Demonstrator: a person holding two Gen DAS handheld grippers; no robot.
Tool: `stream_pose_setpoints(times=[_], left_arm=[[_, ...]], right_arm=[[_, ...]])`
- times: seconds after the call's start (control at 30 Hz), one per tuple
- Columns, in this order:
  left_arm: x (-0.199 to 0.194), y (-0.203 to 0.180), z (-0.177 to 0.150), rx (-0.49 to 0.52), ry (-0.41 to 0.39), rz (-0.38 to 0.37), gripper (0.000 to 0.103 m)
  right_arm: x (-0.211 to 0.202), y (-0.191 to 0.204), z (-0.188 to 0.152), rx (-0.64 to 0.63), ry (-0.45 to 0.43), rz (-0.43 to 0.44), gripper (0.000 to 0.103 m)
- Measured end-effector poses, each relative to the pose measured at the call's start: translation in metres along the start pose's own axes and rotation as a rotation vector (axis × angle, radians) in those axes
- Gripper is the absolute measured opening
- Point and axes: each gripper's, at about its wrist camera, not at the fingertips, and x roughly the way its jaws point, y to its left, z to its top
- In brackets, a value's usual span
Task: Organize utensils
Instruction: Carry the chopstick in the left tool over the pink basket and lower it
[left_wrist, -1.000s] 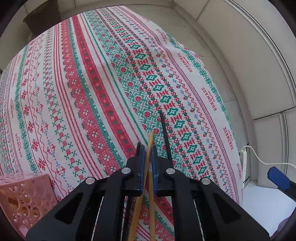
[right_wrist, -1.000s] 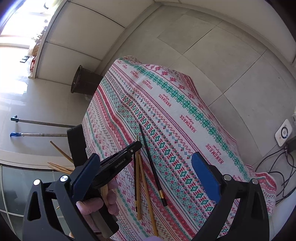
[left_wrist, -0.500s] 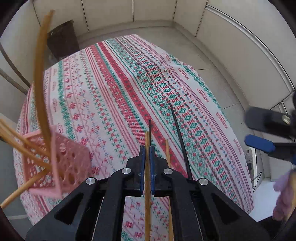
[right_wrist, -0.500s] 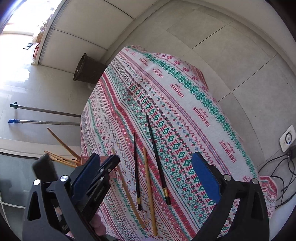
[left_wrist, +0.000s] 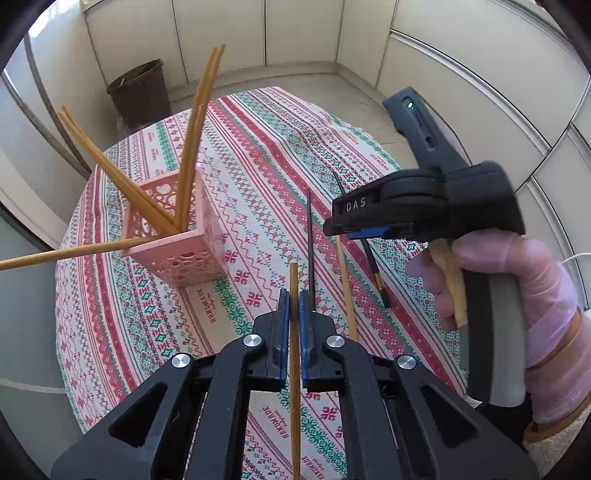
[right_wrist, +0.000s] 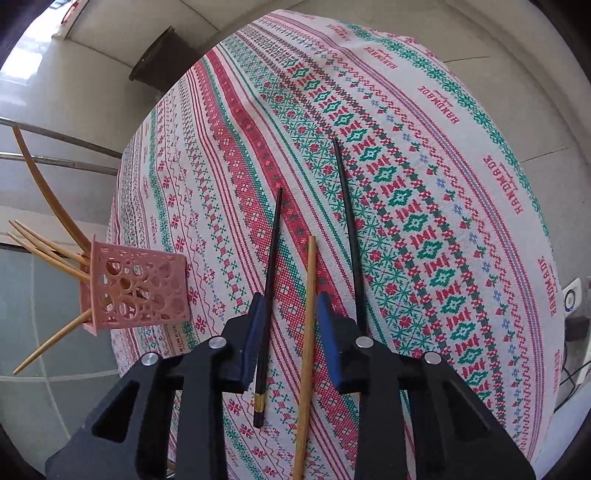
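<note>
Left gripper (left_wrist: 293, 306) clenched mid-length on a light, stiff, slippery wooden chopstick (left_wrist: 294, 369); right gripper (right_wrist: 291, 314) closing around another chopstick (right_wrist: 308, 332).

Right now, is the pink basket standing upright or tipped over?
Upright. The pink basket sits on its base on the tablecloth, open top facing up, with wooden chopsticks leaning out of it.

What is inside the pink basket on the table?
Several wooden chopsticks stand inside the pink basket, leaning out over its rim in different directions. Their lower ends and the basket floor are hidden by its perforated walls, so an exact count is uncertain.
</note>
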Motion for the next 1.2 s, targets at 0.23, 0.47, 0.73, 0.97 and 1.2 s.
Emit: stream_pose_setpoints(times=[0.23,0.47,0.73,0.97,1.2], left_arm=[[-0.022,0.014,-0.003,-0.032,-0.048,-0.019,0.004],[-0.040,0.024,-0.007,-0.059,-0.098,-0.011,0.004],[-0.085,0.029,-0.011,-0.096,-0.236,-0.020,0.004],[-0.120,0.041,-0.010,-0.124,-0.332,-0.029,0.004],[-0.162,0.053,0.010,-0.166,-0.466,-0.017,0.004]], right_arm=[[0.020,0.018,0.002,-0.070,-0.019,-0.134,0.014],[0.024,0.028,-0.013,-0.170,-0.074,-0.200,0.006],[-0.035,0.043,-0.047,-0.181,-0.224,-0.082,0.006],[-0.117,0.043,-0.084,-0.202,-0.383,0.027,0.006],[-0.174,0.051,-0.089,-0.220,-0.503,0.088,0.006]])
